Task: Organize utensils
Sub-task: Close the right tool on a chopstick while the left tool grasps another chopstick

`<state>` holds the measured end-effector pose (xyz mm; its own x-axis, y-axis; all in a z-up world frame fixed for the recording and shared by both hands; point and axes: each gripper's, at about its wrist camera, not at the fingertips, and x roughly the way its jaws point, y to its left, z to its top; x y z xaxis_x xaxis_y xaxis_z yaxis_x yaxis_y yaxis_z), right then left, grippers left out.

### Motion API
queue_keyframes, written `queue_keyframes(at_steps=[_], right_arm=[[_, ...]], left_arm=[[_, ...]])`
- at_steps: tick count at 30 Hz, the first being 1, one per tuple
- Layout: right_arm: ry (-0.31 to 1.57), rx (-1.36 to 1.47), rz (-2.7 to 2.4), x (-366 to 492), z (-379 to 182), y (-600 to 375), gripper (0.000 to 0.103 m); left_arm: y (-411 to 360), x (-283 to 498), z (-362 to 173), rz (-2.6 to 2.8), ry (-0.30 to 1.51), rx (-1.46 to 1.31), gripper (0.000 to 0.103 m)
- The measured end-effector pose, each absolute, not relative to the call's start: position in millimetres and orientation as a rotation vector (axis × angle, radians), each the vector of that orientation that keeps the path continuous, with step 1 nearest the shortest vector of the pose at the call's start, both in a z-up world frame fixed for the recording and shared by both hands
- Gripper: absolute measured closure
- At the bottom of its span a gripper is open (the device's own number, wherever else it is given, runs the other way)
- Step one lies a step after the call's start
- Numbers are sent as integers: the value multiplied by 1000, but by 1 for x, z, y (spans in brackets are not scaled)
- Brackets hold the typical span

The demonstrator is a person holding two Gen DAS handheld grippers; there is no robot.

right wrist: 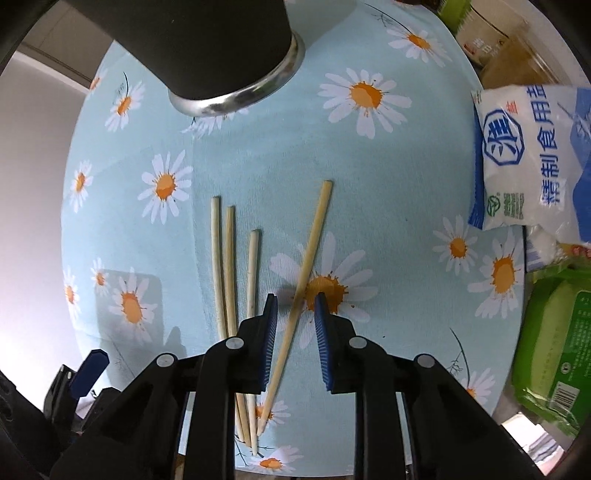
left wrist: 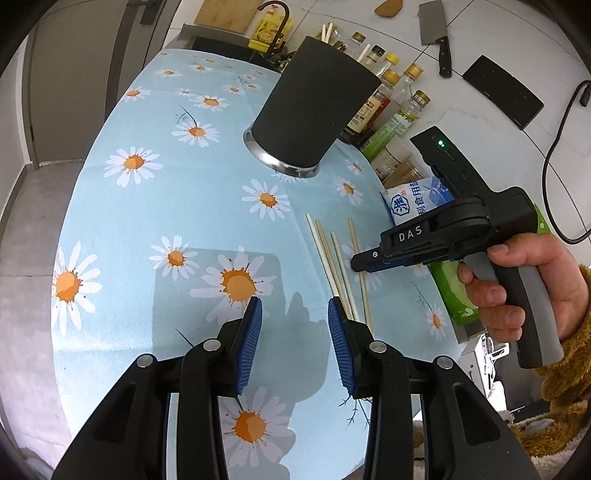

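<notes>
Several pale wooden chopsticks (right wrist: 231, 266) lie on the daisy-print tablecloth (right wrist: 258, 155); they also show in the left wrist view (left wrist: 334, 264). One chopstick (right wrist: 308, 258) lies slanted apart from the others. My right gripper (right wrist: 295, 302) is open, its jaws straddling that slanted chopstick just above the cloth; it shows from the side in the left wrist view (left wrist: 356, 260). A black utensil holder (left wrist: 314, 107) with a metal base stands behind the chopsticks, also in the right wrist view (right wrist: 207, 44). My left gripper (left wrist: 294, 306) is open and empty, above the cloth left of the chopsticks.
A salt bag (right wrist: 532, 155) and green packages (right wrist: 554, 339) lie at the right edge of the table. Sauce and oil bottles (left wrist: 391, 107) stand behind the holder. A cleaver (left wrist: 437, 37) hangs on the tiled wall. A faucet (left wrist: 279, 22) stands at the back.
</notes>
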<state>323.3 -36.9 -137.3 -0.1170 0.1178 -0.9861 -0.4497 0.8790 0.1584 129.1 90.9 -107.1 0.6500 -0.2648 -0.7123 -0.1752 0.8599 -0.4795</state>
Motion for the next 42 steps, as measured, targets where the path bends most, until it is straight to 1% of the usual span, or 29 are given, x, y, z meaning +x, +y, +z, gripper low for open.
queue_keyframes(at_steps=[2,6,12,25,38,42], right_arm=[[1627,-274,477,322,-139,-31,82],[1604,-328,454,318,-141,-18,93],[1606,-314,454,319,-141,-24,97],[1636,-233,576,330,-141,-61,97],[1573,-127,713,333,-97,-110,97],[1560,-93,743,334,-89,-122,97]], left_arm=[[91,130,-108,-56,873,-555,67],[91,131,-110,-60,875,-566,67],[90,134,-111,-70,885,-566,67],[77,157,-108,-74,938,-520,67],[48,196,-115,-39,1081,-447,68],[39,211,-123,-18,1144,-431,69]])
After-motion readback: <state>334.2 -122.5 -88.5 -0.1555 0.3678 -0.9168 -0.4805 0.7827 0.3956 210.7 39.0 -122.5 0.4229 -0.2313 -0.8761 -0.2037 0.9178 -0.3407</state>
